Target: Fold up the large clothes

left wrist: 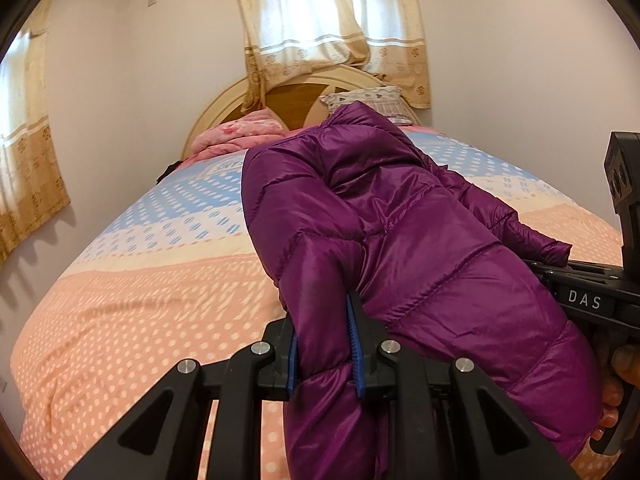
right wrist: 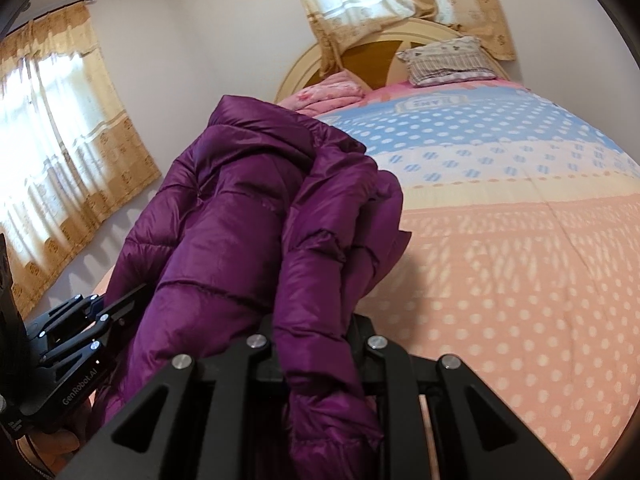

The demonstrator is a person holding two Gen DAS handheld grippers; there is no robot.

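Note:
A purple quilted puffer jacket (left wrist: 400, 232) hangs bunched up above the bed, held between both grippers. My left gripper (left wrist: 326, 336) is shut on a thick fold of it, the blue pads (left wrist: 355, 344) pressing the cloth from both sides. In the right wrist view the same jacket (right wrist: 240, 232) drapes over my right gripper (right wrist: 316, 344), which is shut on another fold; its pads are hidden by cloth. The right gripper (left wrist: 576, 292) shows at the right edge of the left wrist view, with a hand on its handle. The left gripper (right wrist: 96, 320) shows at the lower left of the right wrist view.
The bed (left wrist: 140, 300) has a cover with peach, cream and blue dotted bands. A folded pink blanket (left wrist: 240, 134) and a patterned pillow (right wrist: 448, 60) lie by the curved headboard (left wrist: 224, 100). Curtained windows (right wrist: 60, 140) stand on the left wall and behind the headboard.

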